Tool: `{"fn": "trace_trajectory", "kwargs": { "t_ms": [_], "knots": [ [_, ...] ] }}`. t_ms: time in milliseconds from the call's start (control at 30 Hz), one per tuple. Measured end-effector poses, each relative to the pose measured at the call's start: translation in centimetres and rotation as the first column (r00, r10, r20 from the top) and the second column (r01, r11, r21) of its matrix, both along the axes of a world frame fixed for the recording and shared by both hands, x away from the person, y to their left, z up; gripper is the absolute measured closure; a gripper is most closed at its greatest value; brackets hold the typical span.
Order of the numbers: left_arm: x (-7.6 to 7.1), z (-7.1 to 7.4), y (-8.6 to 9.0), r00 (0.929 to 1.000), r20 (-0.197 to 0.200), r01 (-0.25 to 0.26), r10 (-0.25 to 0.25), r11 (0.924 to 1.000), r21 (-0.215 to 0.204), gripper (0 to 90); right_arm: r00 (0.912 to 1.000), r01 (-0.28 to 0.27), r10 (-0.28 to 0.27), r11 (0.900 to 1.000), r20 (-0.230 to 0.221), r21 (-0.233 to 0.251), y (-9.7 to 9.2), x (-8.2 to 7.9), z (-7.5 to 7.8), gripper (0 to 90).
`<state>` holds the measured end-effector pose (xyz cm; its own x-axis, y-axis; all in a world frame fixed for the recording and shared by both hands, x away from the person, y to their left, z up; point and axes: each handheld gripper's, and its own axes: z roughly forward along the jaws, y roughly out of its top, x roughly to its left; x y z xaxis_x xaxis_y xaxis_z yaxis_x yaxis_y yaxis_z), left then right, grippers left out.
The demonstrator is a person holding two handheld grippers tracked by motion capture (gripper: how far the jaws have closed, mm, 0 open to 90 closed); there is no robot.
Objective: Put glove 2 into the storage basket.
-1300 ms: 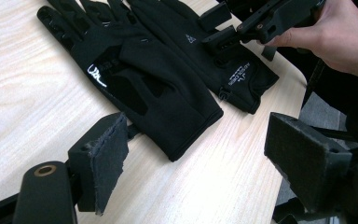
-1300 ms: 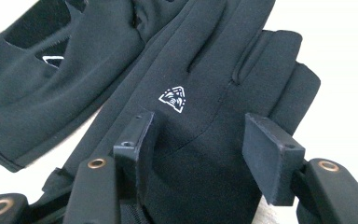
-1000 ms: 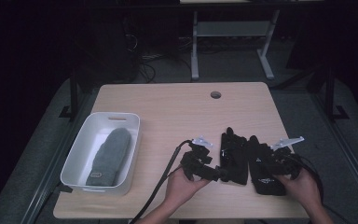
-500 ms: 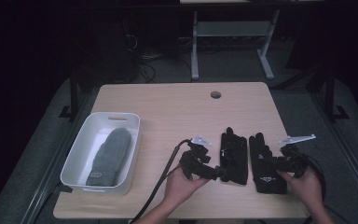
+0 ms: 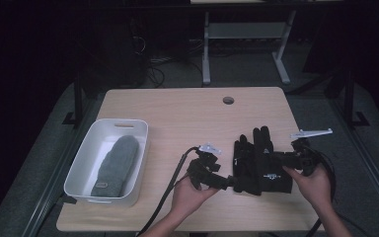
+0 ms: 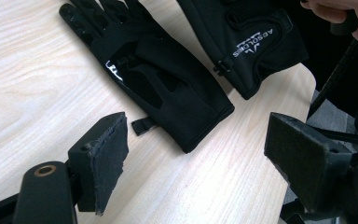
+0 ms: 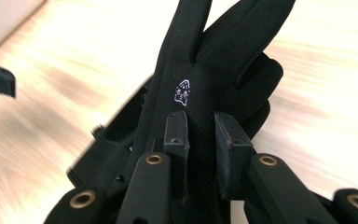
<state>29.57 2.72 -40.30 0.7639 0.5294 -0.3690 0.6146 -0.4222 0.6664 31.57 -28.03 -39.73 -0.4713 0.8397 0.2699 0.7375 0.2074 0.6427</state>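
Two black gloves lie side by side on the wooden table (image 5: 177,113). My right gripper (image 5: 282,160) has just been closing, and its jaws now pinch the right-hand glove (image 5: 270,170) near the cuff side. In the right gripper view the pads (image 7: 177,133) squeeze a fold of that glove (image 7: 200,70), which rises off the table. My left gripper (image 5: 229,181) rests at the cuff of the left-hand glove (image 5: 244,160), jaws open. In the left gripper view that glove (image 6: 158,79) lies flat beyond the open gripper (image 6: 196,140), and the logo glove (image 6: 251,37) is farther off.
A white tray (image 5: 86,163) stands at the table's left front with a grey mitten (image 5: 116,165) inside. A round cable hole (image 5: 228,100) sits near the far edge. Cables trail from both grippers over the front edge.
My right gripper has shut on the right-hand glove and lifted a little, pulling the glove up with it. The left gripper has stayed where it was, still open.
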Motion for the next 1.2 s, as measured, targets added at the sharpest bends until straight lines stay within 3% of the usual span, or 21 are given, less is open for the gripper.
{"fn": "trace_trajectory", "kwargs": {
  "t_ms": [233,433,500,667,733,833,900,1000,1200],
  "knots": [
    [0.0,0.0,0.5,0.9999,0.005,-0.009,0.009,1.0000,-0.001,21.1,0.9999,0.013,-0.013,0.9988,0.002,0.047,2.6,1.2,0.2,75.7],
    [0.0,-0.2,0.9,0.9998,-0.003,-0.019,0.019,0.9998,0.000,21.1,0.9990,0.045,-0.045,0.9984,-0.005,0.034,4.4,1.8,-0.6,75.0],
    [0.1,-0.4,1.0,0.9997,-0.006,-0.024,0.024,0.9997,-0.002,21.2,0.9985,0.055,-0.055,0.9981,0.004,0.025,4.7,1.9,-1.0,74.0],
    [0.1,-0.9,0.7,0.9996,-0.016,-0.021,0.021,0.9998,0.001,21.2,0.9970,0.073,-0.072,0.9971,-0.026,0.021,5.1,2.1,-2.3,66.4],
    [0.1,-1.0,0.5,0.9997,-0.019,-0.015,0.015,0.9999,0.005,21.2,0.9969,0.073,-0.073,0.9971,-0.029,0.019,5.0,2.1,-2.4,59.0],
    [0.1,-1.3,0.1,0.9995,-0.028,-0.017,0.017,0.9999,0.003,21.2,0.9972,0.074,-0.074,0.9972,-0.010,0.006,4.4,2.0,-2.1,57.7],
    [0.1,-1.6,-0.2,0.9992,-0.037,-0.014,0.014,0.9999,0.001,21.2,0.9962,0.085,-0.085,0.9962,-0.017,0.017,3.8,1.8,-2.0,59.5],
    [0.1,-2.1,-0.6,0.9989,-0.047,-0.003,0.004,0.9999,0.013,21.4,0.9960,0.076,-0.075,0.9967,-0.050,0.028,2.5,1.3,-2.3,70.1],
    [0.3,-3.2,-1.3,0.9969,-0.079,-0.003,0.004,0.9999,0.016,22.2,0.9946,0.050,-0.050,0.9987,-0.091,-0.004,1.3,-0.1,-3.9,81.5]
  ]
}}
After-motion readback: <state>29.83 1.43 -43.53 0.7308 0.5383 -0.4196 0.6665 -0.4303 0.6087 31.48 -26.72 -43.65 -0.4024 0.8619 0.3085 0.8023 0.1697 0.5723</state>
